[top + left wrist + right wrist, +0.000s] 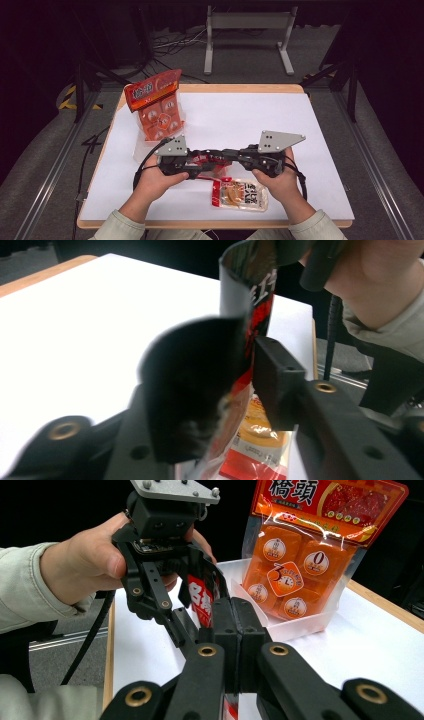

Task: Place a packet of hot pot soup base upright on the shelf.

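Standing in clear tray (141,150): orange pouch (159,104).

Both forearms in from the bottom edge, pale sleeves, hands wrapped round the handles. Left tool (200,161) and right tool (231,156) pointing at each other, tips nearly meeting mid-counter, grey plates on top. Right jaws pressed tight together. Left jaws narrowed but still apart. Cables looping off behind each wrist.

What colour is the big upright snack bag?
Orange-red bag with a clear window, best in the right gripper view.
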A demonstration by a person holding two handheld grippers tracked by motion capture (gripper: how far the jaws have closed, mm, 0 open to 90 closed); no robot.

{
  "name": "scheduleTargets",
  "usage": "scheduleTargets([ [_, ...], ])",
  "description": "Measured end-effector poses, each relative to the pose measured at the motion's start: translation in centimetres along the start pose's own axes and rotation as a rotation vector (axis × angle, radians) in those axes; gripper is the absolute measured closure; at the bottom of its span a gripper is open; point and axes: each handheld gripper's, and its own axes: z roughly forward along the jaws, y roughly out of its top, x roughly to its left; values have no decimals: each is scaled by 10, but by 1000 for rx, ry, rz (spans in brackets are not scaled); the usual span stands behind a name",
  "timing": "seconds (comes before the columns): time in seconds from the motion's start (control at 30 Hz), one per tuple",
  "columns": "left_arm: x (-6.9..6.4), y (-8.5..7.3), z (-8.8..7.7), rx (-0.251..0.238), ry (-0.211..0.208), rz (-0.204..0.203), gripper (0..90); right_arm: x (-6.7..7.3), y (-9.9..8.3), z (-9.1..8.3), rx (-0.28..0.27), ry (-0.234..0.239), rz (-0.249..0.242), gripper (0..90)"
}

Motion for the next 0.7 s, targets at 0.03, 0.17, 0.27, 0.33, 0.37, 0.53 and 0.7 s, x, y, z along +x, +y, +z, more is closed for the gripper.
scheduleTargets([
  [0.03, 0, 0, 0, -3, -4, -1, 710, 0, 0, 0, -2, 0, 1, 900],
  [0.17, -1, 0, -1, -4, -24, 2, 794, 0, 0, -1, -4, 0, 2, 900],
  [0.27, -2, 1, -1, -3, -35, 9, 841, -1, -1, -1, -1, 0, 3, 900],
  [0.33, -2, 1, -1, -3, -37, 8, 862, -1, -1, -1, 0, 0, 4, 900],
  [0.37, -3, 1, -2, -1, -35, 11, 862, -1, -1, -1, 2, 0, 6, 900],
  [0.53, -2, 2, -4, -3, -37, 17, 882, -2, -1, 0, 3, -2, 5, 887],
  [0.7, -2, 3, -7, -2, -33, 20, 892, -3, -2, -1, 8, 8, 29, 818],
])
